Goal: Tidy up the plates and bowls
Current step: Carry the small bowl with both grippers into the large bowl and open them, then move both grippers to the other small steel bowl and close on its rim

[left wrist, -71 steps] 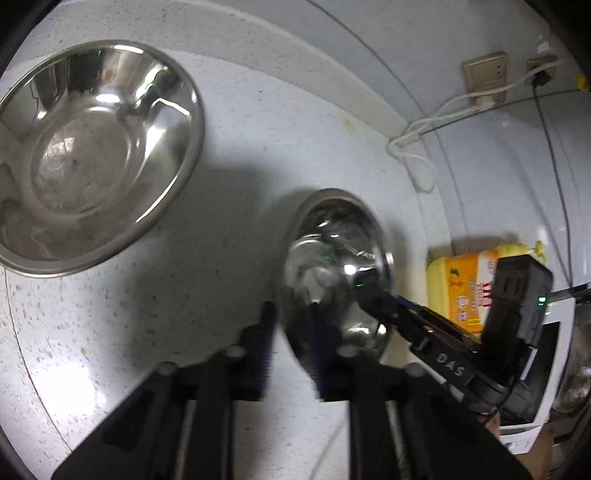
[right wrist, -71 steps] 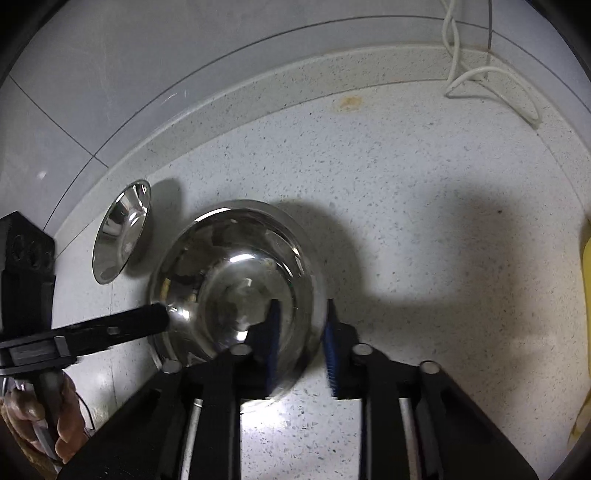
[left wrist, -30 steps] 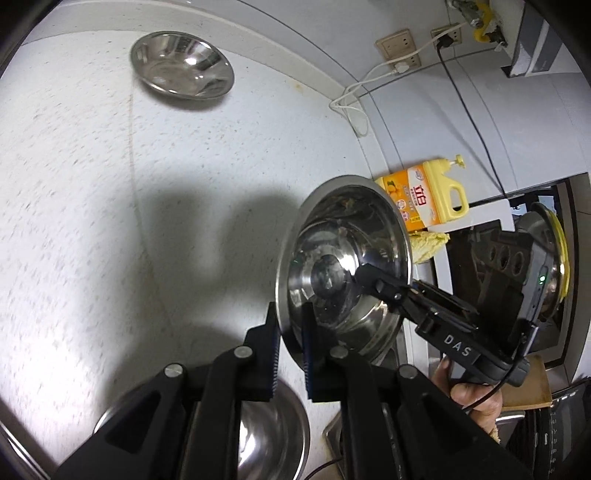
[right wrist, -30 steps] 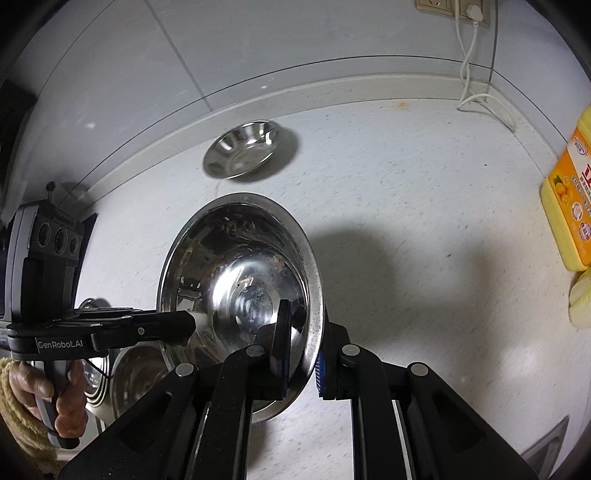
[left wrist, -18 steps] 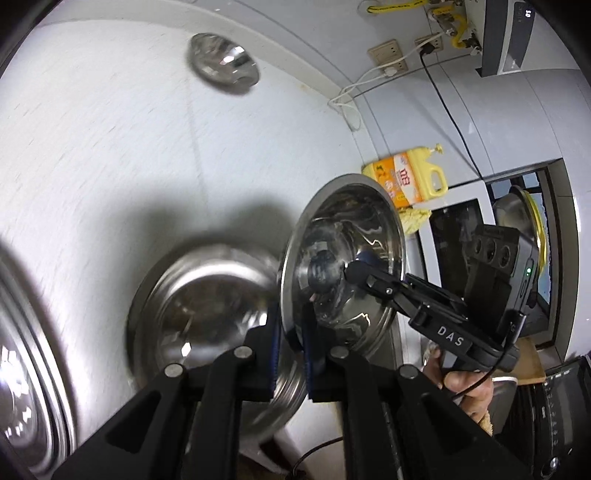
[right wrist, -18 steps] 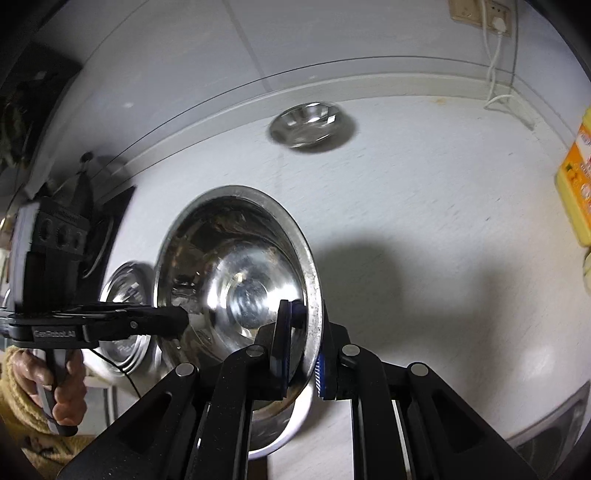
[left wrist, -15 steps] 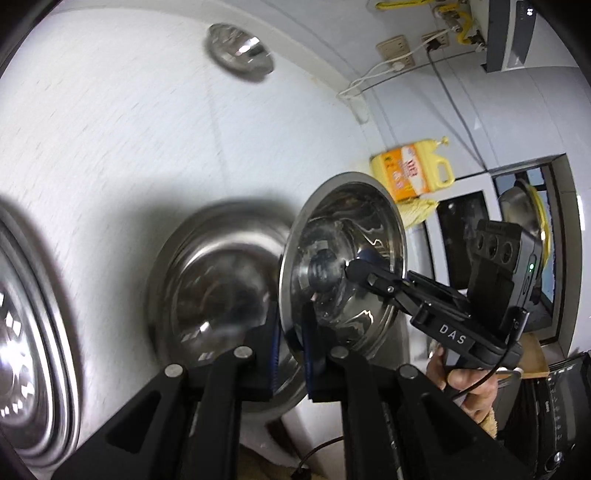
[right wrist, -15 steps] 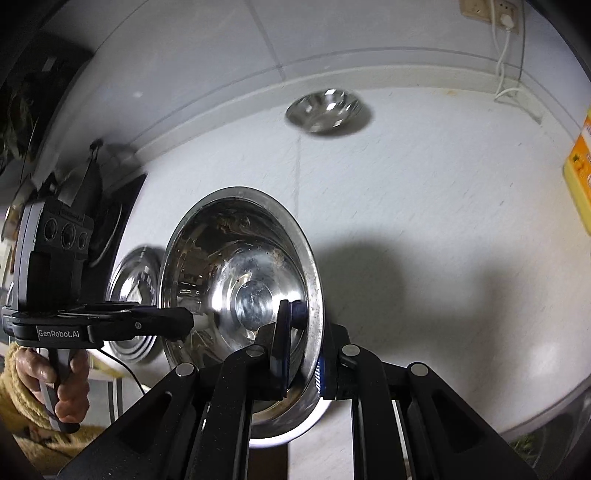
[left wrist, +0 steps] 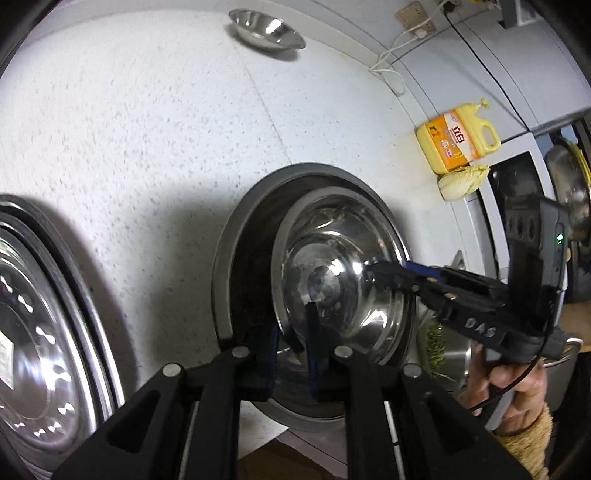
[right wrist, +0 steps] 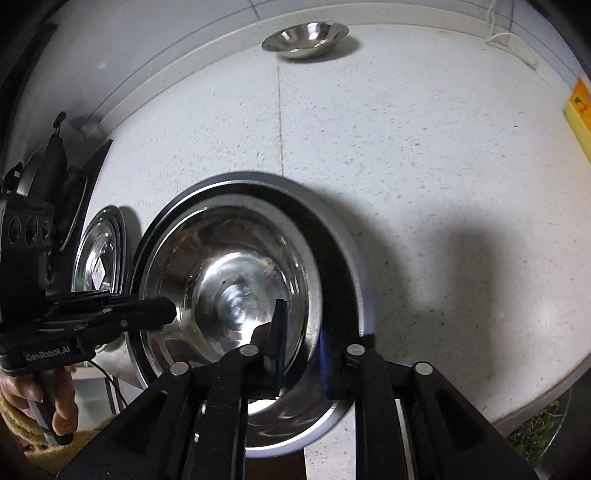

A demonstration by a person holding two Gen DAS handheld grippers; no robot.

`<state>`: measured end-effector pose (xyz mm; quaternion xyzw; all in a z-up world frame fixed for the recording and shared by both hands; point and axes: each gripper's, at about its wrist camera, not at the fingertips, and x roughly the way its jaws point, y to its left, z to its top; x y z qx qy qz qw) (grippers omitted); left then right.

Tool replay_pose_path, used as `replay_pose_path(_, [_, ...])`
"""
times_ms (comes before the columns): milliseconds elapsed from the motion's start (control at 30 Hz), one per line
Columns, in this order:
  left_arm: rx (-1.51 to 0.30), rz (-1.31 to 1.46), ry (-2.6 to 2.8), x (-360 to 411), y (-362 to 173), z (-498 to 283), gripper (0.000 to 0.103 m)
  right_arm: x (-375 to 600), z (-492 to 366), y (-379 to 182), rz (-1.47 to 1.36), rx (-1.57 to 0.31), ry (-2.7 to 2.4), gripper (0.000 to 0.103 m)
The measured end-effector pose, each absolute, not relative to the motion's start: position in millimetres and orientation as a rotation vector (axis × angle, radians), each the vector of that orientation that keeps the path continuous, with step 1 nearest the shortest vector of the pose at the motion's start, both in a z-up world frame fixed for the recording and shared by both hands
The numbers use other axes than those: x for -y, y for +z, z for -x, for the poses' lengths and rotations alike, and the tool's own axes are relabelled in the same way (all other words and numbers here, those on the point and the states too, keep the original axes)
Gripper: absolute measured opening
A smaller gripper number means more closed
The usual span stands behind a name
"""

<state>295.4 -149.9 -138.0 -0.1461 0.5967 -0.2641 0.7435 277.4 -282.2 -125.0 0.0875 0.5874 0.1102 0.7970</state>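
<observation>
Bowl (left wrist: 343, 280), steel, shiny: centre-right of left-wrist frame, lower centre of right-wrist frame; sits inside a bigger basin (left wrist: 236, 243) at the desk (left wrist: 147, 129) front edge.
L tool (left wrist: 291, 343): bottom centre, narrow gap, jaws opening; bowl rim between the pads, left pad looks just clear of it.
R tool (right wrist: 299, 350): bottom centre of its own frame, straddles opposite rim; narrow, jaws opening, rim between the pads, outer pad blurred.
Hand (left wrist: 517, 387) on R tool handle: lower right, left-wrist frame.
Small bowl (left wrist: 266, 24): top centre, far edge of desk, well apart.
Stacked steel dishes (left wrist: 33, 332): left edge.
Yellow jug (left wrist: 458, 140): upper right, by wall; pale cabbage (left wrist: 461, 181) just below it.
</observation>
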Motion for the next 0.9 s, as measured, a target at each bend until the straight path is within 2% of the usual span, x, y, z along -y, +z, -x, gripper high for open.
replay_pose_path(33, [-1.299, 0.311, -0.579, 151, -135, -295, 0.016, 284, -276, -122, -0.197, -1.251, 0.234, 0.016])
replay_pose_path(100, [-1.281, 0.296, -0.600, 151, -130, -294, 0.028, 286, -271, -115, -0.183, -1.227, 0.218, 0.022])
replay_pose_path(133, [-1.270, 0.279, -0.597, 152, -125, -292, 0.030, 287, -270, -111, -0.179, -1.216, 0.214, 0.026])
replay_pose_path(200, [-1.245, 0.240, -0.593, 151, -118, -290, 0.042, 290, -268, -102, -0.191, -1.193, 0.215, 0.026])
replay_pose_path(233, [-1.230, 0.220, -0.590, 152, -114, -288, 0.044, 291, -267, -98, -0.189, -1.183, 0.216, 0.027])
replay_pose_path(400, [-1.198, 0.213, -0.567, 146, -104, -289, 0.046, 303, -263, -77, -0.167, -1.129, 0.211, 0.031])
replay_pose_path(533, [-1.145, 0.317, -0.569, 130, -92, -298, 0.046, 319, -264, -62, -0.116, -1.093, 0.184, 0.034])
replay_pose_path(667, [-1.085, 0.449, -0.529, 109, -79, -324, 0.046, 348, -272, -48, -0.079, -1.061, 0.121, 0.036])
replay_pose_path(767, [-1.075, 0.447, -0.463, 103, -74, -348, 0.046, 373, -287, -39, -0.060, -1.038, 0.056, 0.041])
replay_pose_path(900, [-1.095, 0.461, -0.382, 97, -81, -381, 0.046, 404, -314, -32, -0.033, -1.022, -0.006, 0.042])
